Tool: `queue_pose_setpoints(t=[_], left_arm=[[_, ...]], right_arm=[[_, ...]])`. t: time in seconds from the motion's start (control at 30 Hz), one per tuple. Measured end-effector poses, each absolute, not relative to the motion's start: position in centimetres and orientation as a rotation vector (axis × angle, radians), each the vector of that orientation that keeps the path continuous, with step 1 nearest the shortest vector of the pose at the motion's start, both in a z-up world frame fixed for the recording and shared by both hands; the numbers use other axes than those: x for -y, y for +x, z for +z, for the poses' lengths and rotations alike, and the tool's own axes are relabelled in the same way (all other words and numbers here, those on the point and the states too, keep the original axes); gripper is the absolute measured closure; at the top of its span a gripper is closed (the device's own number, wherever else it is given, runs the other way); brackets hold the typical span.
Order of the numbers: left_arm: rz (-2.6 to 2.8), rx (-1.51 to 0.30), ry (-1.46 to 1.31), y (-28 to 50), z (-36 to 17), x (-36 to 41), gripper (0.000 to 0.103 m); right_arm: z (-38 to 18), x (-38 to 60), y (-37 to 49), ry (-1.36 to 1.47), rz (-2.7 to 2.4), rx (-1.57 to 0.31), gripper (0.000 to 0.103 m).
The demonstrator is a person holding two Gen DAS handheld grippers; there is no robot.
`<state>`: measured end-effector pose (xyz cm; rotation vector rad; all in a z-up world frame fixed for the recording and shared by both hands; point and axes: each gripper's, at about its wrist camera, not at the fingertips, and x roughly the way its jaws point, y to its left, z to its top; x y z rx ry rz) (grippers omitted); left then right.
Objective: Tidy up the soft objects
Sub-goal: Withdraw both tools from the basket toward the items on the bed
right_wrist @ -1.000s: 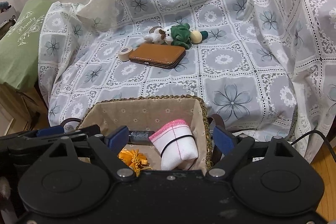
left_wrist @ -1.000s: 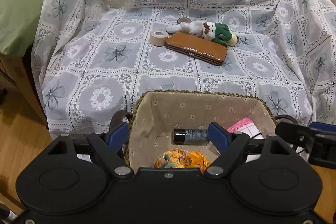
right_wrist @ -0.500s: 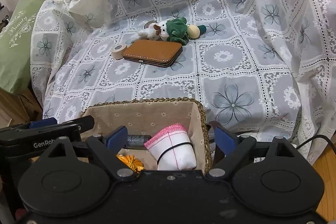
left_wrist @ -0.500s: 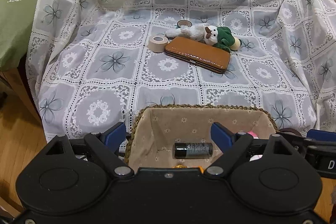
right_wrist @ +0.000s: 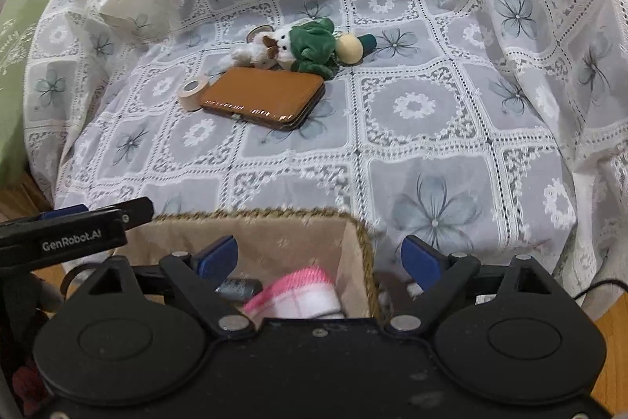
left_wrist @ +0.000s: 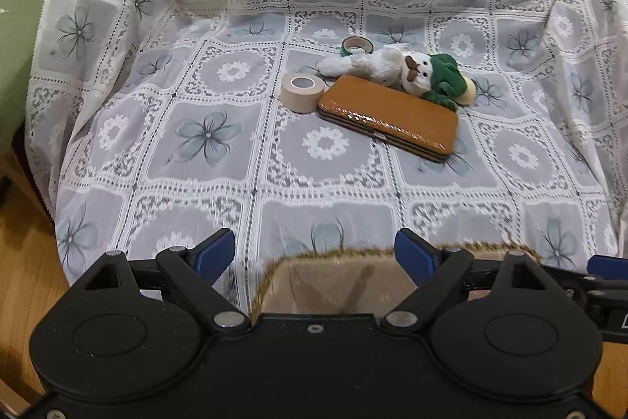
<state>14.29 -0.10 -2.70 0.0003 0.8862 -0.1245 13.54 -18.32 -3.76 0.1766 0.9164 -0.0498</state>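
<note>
Holding both sets of fingers [left_wrist: 314, 250] [right_wrist: 320, 258] wide, gripping nothing. Going for the plush toy [left_wrist: 408, 73] at upper middle, touching the brown case [left_wrist: 388, 118]. Maybe grabbing the hard case too.

Lace cloth cover [left_wrist: 325, 144], glossy tan case [left_wrist: 388, 116], plush toy [left_wrist: 404, 73], fabric-lined woven basket [right_wrist: 353, 234].

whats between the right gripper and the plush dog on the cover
In the right wrist view, the right gripper hangs over the basket; then bare floral cover, then the brown case right before the plush dog.
</note>
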Motion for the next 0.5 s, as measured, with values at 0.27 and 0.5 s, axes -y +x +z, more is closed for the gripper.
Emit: queue_pose_setpoints(t=[0.27, 0.5], left_arm=[[-0.109, -0.878, 0.008, 18.3, -3.6, -0.2, 0.018], [-0.097, -0.845, 0.006, 22.2, -4.0, -0.4, 0.018]], right_arm=[[-3.6, 19.6, 17.7, 0.151, -0.09, -0.902, 0.012], [-3.8, 20.2, 20.7, 0.134, -0.102, -0.892, 0.012]])
